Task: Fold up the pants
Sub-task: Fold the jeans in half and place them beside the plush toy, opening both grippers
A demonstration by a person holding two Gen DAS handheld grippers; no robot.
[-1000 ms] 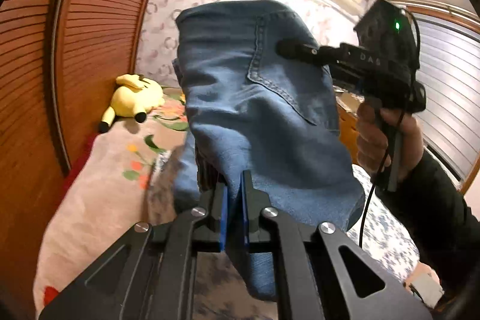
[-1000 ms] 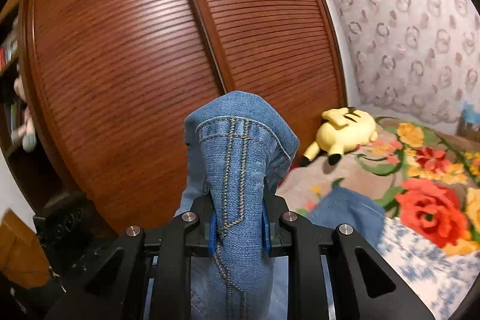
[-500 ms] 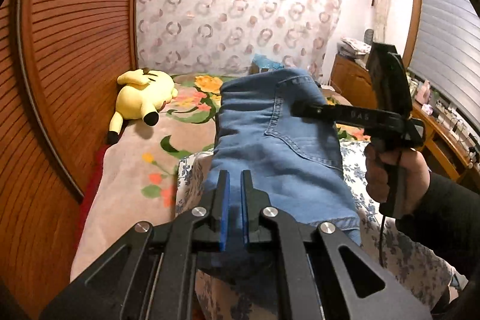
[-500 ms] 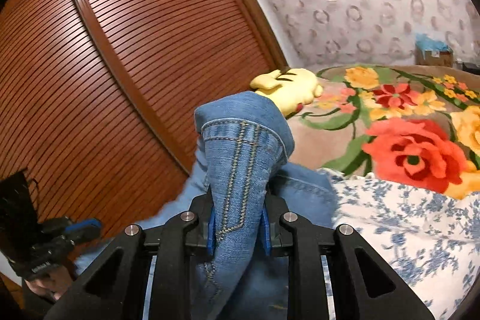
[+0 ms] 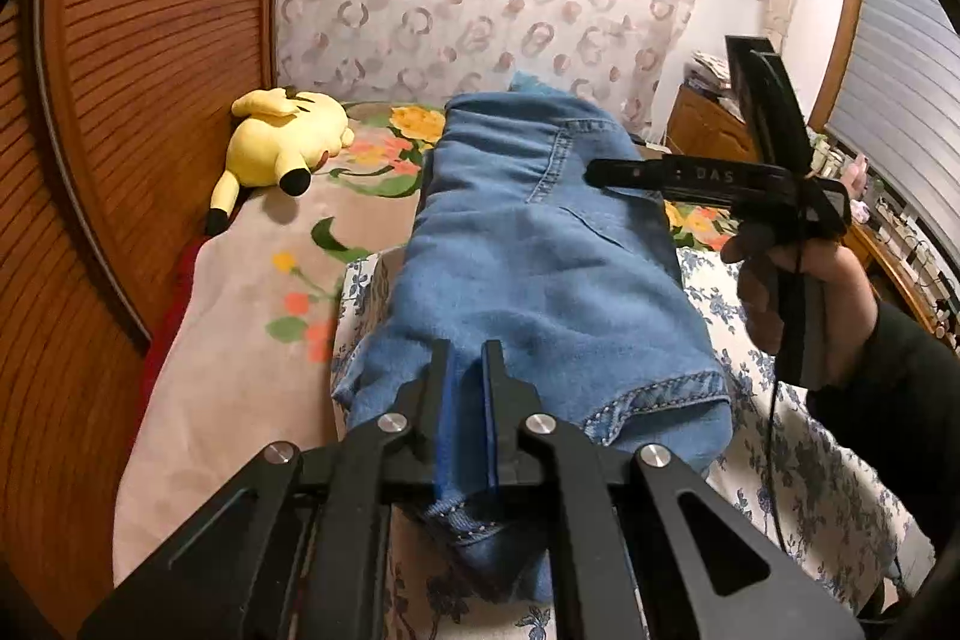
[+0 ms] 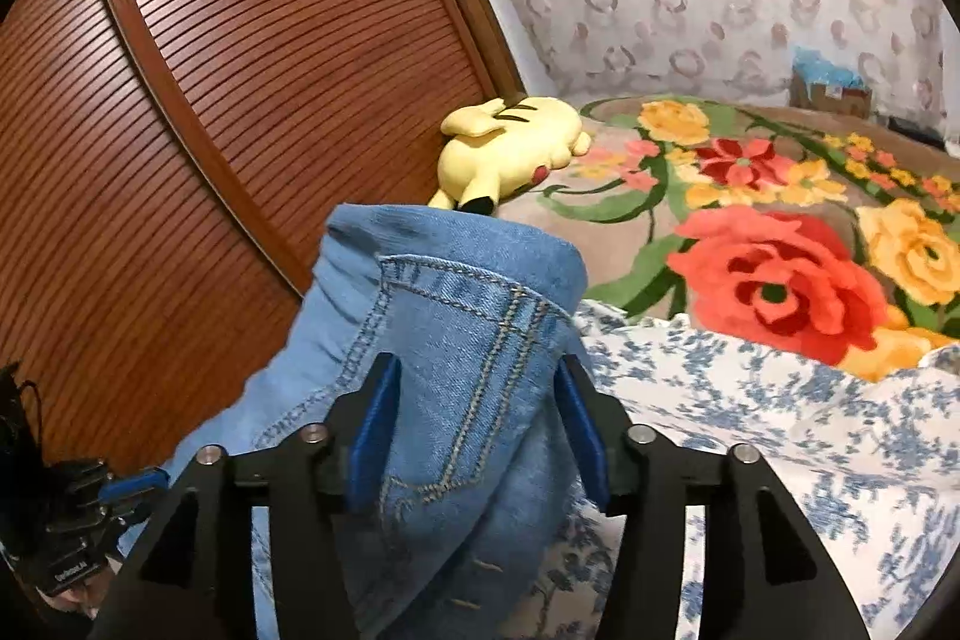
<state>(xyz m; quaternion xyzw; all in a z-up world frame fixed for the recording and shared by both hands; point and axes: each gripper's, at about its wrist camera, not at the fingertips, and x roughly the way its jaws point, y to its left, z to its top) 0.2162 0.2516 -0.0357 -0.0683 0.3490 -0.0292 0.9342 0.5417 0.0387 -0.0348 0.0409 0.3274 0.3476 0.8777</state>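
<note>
Both my hands have come down since a second ago: the jeans (image 5: 540,268), which I was holding up in front of the wardrobe (image 5: 120,112), now lie draped low over the bed (image 5: 240,388), on its blue-flowered sheet (image 5: 810,460). Going left to right, the wardrobe's slatted doors fill the left side, then a yellow plush toy (image 5: 282,142) lies on the flowered blanket (image 6: 774,280) well apart from the denim, then the jeans themselves run away from me down the middle. My left claw (image 5: 465,412) is squeezed narrow on a hem edge of the denim, the cloth pinched between its blue pads. Further right, my right claw (image 6: 474,418) is at the other end of the bundle, near a back pocket; its jaws are opening, and the stitched seam sits between the pads (image 6: 372,430) without being pressed, so I judge that end is being let go. The pants look already doubled into a shorter, thick stack, so the main fold seems done and this is the laying-down stage. What is left, as I read it, is to free the left end too, then flatten the heap, since the near hem hangs bunched and uneven off the bed edge.
</note>
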